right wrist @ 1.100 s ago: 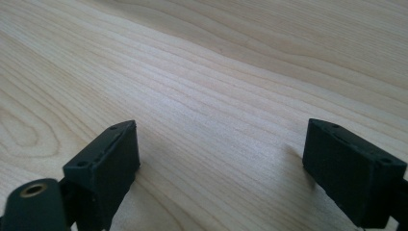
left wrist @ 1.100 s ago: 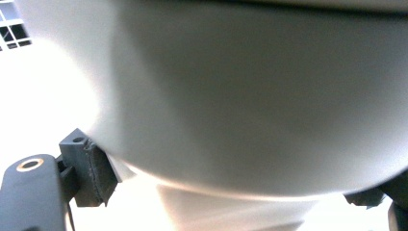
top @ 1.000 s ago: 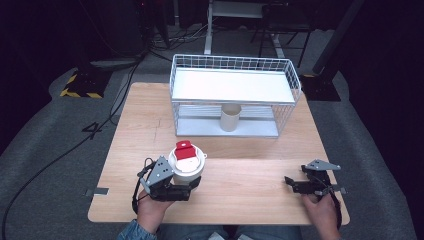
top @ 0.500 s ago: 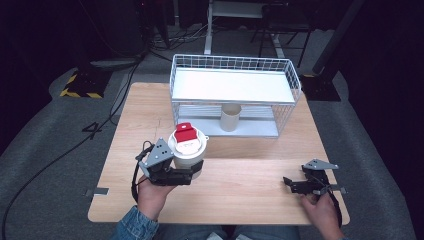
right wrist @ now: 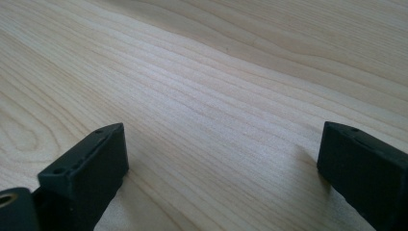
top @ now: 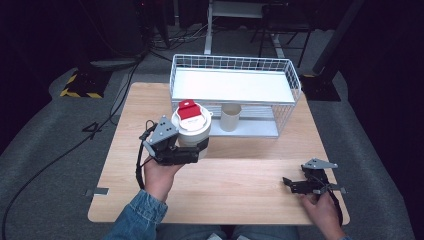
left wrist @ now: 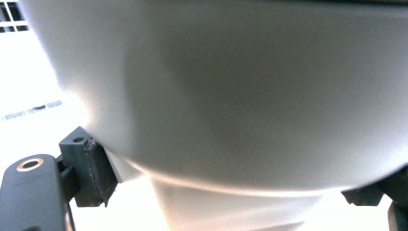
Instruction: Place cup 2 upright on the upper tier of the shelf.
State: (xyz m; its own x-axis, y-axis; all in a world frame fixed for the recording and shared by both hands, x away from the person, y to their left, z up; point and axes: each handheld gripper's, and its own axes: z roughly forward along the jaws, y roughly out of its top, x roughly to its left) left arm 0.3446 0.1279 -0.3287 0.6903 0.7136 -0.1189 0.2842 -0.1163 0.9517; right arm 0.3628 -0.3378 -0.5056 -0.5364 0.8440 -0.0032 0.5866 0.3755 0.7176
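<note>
A white tub with a red flip tab on its lid (top: 191, 125) hangs above the wooden table (top: 240, 200), just in front of the wire rack. My left gripper (top: 196, 151) is shut on the tub's lower body. In the left gripper view the tub's grey-white wall (left wrist: 231, 86) bulges between the two black pads (left wrist: 91, 168). My right gripper (top: 290, 185) rests low over the table's front right. Its jaws have just been opening and now stand wide apart (right wrist: 226, 149), with only bare wood between them.
A white wire rack (top: 235, 65) with a flat shelf stands at the back of the table. A beige cup (top: 230, 117) stands upright on its lower level, just right of the held tub. Dark floor and cables surround the table.
My left hand has lifted the tub off the table and carried it away from the person, toward the rack. The right hand has kept its place.
</note>
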